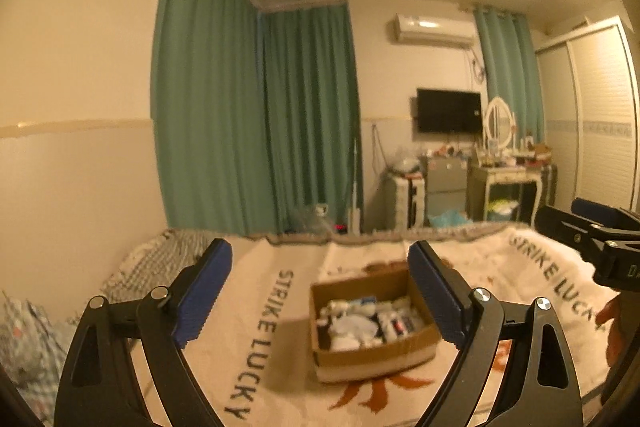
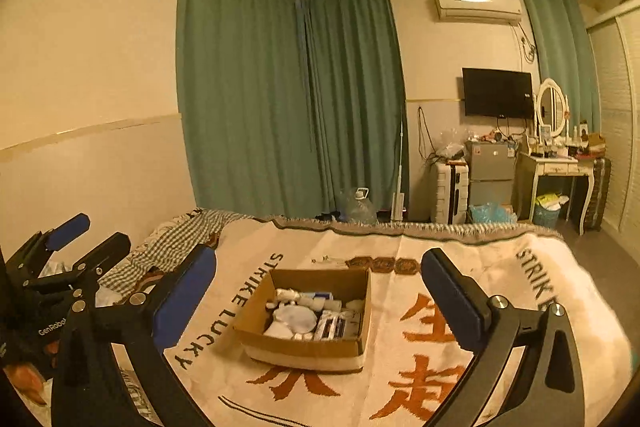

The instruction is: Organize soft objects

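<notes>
both grippers hover above the bed, fingers spread wide, nothing held – left gripper (image 1: 320, 291), right gripper (image 2: 318, 297). the cardboard box (image 2: 308, 319) sits mid-blanket (image 2: 400, 247), already packed w/ white rolled soft items (image 2: 298, 319), looks like socks but too blurry to say. nothing loose shows on the blanket, so prob. late in the task or just starting – can't tell which. lots of open blanket around the box; bed's far edge well apart, gingham cloth (image 2: 180, 239) off to the left.
</notes>
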`<state>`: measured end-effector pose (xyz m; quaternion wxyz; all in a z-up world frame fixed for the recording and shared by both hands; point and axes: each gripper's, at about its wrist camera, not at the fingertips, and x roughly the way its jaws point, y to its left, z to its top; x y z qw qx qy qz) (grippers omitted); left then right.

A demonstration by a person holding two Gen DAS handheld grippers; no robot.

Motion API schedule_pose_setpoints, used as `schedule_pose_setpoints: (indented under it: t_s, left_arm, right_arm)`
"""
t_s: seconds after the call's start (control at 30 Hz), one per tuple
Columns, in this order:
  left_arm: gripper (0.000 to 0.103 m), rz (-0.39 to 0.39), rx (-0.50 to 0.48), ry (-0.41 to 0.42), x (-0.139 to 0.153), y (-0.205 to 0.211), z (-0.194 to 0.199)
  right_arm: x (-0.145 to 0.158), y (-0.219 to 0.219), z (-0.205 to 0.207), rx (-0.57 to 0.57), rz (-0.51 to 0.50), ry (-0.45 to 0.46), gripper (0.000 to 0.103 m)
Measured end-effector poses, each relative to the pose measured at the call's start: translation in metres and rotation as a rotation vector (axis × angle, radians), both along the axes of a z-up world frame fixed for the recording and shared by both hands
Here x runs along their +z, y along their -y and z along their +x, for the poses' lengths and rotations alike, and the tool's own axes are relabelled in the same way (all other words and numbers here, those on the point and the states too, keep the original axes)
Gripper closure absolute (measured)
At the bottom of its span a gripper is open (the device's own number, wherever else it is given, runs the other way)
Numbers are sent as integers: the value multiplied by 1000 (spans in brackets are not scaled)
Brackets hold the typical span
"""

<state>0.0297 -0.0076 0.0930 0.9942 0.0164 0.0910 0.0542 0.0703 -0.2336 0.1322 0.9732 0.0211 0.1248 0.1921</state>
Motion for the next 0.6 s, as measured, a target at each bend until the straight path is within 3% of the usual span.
schedule_pose_setpoints:
  t_s: [0.27,0.6]
  left_arm:
    - [12,23,-25,-141,-49,11,15]
    - [12,21,-32,-163,-52,12,15]
  right_arm:
    - [-66,-1,17,-26,-28,-60,0]
    - [-75,-7,29,-18,-43,-83,0]
